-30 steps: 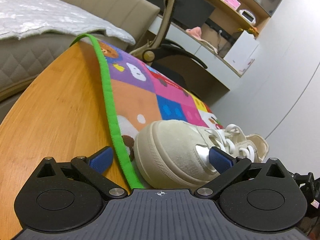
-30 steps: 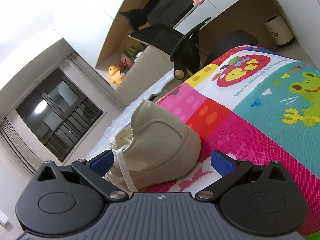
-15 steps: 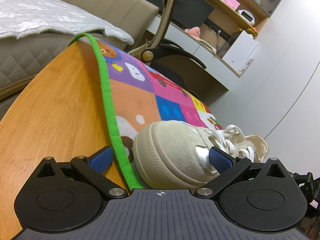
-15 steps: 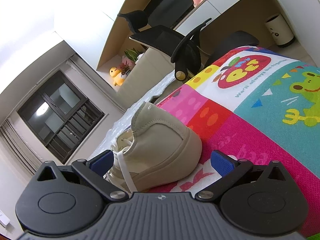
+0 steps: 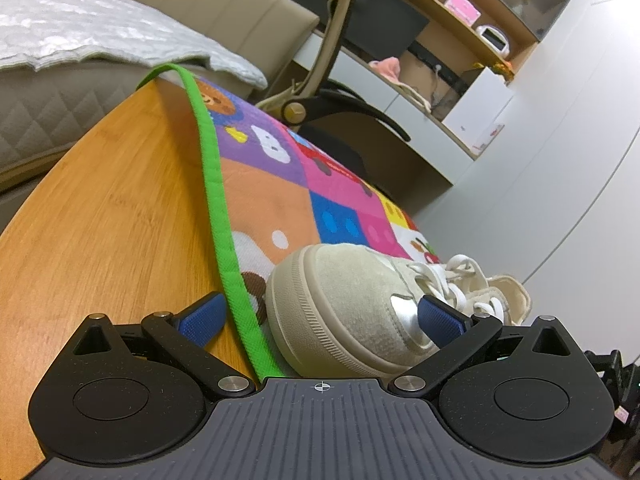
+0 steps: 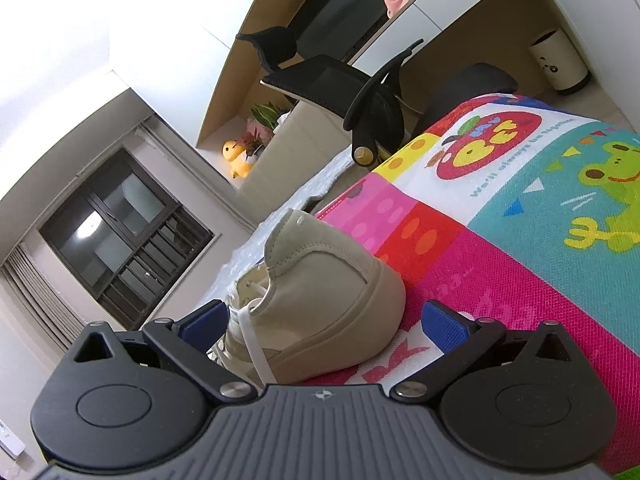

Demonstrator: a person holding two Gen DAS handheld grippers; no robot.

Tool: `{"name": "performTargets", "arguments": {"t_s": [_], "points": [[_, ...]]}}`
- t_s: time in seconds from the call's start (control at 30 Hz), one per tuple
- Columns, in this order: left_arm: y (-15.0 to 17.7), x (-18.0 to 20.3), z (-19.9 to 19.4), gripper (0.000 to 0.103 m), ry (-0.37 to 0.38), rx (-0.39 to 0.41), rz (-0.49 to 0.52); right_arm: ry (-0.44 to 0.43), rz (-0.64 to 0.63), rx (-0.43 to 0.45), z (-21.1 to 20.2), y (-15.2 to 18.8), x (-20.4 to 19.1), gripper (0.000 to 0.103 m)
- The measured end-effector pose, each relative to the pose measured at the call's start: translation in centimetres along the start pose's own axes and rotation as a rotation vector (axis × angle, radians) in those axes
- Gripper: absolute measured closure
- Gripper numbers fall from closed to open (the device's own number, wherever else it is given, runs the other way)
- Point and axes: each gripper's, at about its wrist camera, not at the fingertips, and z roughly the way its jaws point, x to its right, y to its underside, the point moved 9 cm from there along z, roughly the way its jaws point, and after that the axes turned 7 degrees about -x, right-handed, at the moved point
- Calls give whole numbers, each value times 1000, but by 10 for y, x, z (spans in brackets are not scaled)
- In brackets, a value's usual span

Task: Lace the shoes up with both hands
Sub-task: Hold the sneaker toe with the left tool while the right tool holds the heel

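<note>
A beige canvas shoe (image 5: 344,304) with white laces (image 5: 460,280) lies on a colourful play mat (image 5: 280,184). In the left wrist view its rubber toe points at me, close in front of my open left gripper (image 5: 322,316), whose blue pads (image 5: 202,316) stand wide apart. The right wrist view faces the shoe's heel (image 6: 332,300). A white lace end (image 6: 252,340) hangs down the shoe's side near the left pad. My right gripper (image 6: 324,320) is open, its fingers spread to either side of the heel, holding nothing.
The mat with a green border (image 5: 216,184) covers part of a wooden table (image 5: 100,216). Beyond stand an office chair (image 6: 352,80), a desk with shelves (image 5: 440,40), a bed (image 5: 80,48) and a white bin (image 6: 560,64).
Both views have shifted slightly; the shoe sits a little more to the right and lower in the left wrist view. Both grippers have stayed open.
</note>
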Motion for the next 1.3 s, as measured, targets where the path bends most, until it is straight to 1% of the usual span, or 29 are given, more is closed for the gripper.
{"name": "performTargets", "arguments": {"t_s": [0.2,0.47,0.93,1.03,1.1,1.13,1.2,1.23,1.3], "points": [[1,0,-1,0,16,5,-13,-17,14,14,-2,-1,1,0],[4,2,-2,0,16,9,-12,-35,28,26,-4,-2,1,0],[9,5,-3,0,14,13,-11,-33,28,25,-5,-2,0,0],[9,5,-4,0,37,-11,-9,-32,26,22,-5,-2,0,0],[8,3,-6,0,57,-24,-27,-31,24,20,-4,-2,0,0],[6,1,-9,0,57,-16,-49,-31,24,19,-4,-2,0,0],[-1,2,-21,0,50,29,-82,-32,24,21,-5,-2,-1,0],[-7,9,-26,2,55,47,-69,-34,24,22,-5,-2,-1,0],[-20,37,-33,9,48,83,26,-39,28,24,-5,-2,0,0]]}}
